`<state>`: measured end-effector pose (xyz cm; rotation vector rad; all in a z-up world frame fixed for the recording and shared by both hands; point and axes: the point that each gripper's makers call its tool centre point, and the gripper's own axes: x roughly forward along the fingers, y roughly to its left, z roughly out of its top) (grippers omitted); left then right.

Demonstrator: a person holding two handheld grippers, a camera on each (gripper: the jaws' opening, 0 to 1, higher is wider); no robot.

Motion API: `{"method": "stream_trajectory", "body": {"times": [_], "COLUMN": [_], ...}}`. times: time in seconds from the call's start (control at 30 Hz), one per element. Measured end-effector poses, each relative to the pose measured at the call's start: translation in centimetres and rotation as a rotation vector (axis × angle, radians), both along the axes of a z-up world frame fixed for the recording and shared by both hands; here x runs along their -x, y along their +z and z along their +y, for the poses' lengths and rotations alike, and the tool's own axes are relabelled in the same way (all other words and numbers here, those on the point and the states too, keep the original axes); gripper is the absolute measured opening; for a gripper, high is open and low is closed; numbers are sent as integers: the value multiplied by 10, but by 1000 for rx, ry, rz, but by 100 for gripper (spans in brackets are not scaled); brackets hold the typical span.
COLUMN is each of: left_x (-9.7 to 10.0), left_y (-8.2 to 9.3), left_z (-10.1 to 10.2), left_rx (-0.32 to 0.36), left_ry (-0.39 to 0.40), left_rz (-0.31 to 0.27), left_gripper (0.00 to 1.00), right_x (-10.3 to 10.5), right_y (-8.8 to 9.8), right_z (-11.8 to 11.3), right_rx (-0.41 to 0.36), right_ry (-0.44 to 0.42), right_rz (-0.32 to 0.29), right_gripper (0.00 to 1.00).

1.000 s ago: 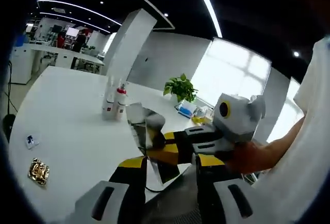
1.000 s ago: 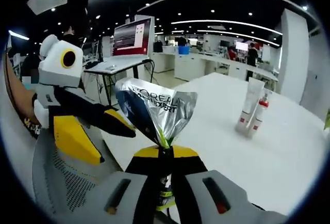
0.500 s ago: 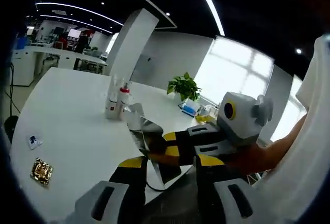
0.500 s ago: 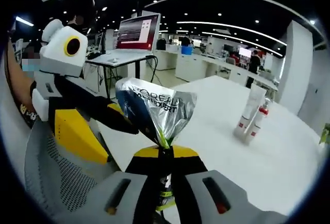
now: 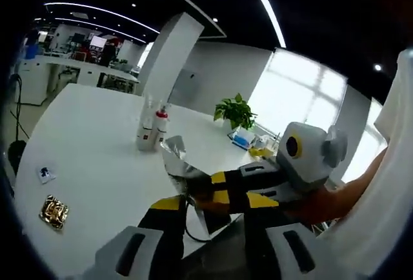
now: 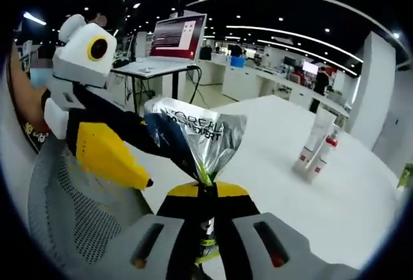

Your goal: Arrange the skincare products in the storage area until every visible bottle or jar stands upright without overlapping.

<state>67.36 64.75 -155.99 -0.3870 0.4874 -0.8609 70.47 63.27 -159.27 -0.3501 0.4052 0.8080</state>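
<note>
Right gripper (image 6: 205, 193) is clamped on the silver sachet (image 6: 197, 139); left gripper (image 6: 145, 182) beside it, jaw state unclear. Keep the pinch low, then stand the sachet just clear of the upright tubes (image 6: 316, 141) on the white table (image 6: 348, 202).

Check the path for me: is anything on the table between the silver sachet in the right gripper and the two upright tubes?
Nothing visible. The silver sachet is clamped in the right gripper, and bare white table runs to the tubes.

Right hand-held gripper (image 6: 205, 193) pinched closed (jaws together) — left hand-held gripper (image 6: 145, 182) alongside.
</note>
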Motion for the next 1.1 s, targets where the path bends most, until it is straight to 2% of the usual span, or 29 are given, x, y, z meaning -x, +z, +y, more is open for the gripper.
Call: {"method": "stream_trajectory", "body": {"times": [0.07,0.27,0.47,0.6,0.77,0.8,0.87,1.0,1.1], "left_x": [-5,-8,-14,-12,-12,-11,-11,-10,-9], "left_y": [4,6,8,7,5,5,4,3,3], "left_z": [6,12,21,21,22,22,21,21,21], "left_rx": [19,31,39,-1,-26,-32,-43,-48,-50], "left_ry": [36,60,106,98,83,81,75,70,64], "left_rz": [-6,7,13,-24,-37,-41,-48,-44,-43], "left_gripper": [34,26,14,9,6,5,4,3,2], "right_x": [4,5,9,10,12,12,11,12,14], "right_y": [-3,-3,0,-2,-4,-5,-6,-7,-8], "right_z": [4,7,14,15,17,17,15,14,15], "right_rx": [15,37,51,57,25,-3,-21,-32,-62], "right_ry": [25,36,71,78,92,89,79,82,89], "right_rz": [9,-11,-44,-40,5,37,61,78,119], "right_gripper": [4,5,5,6,9,10,12,16,20]}}
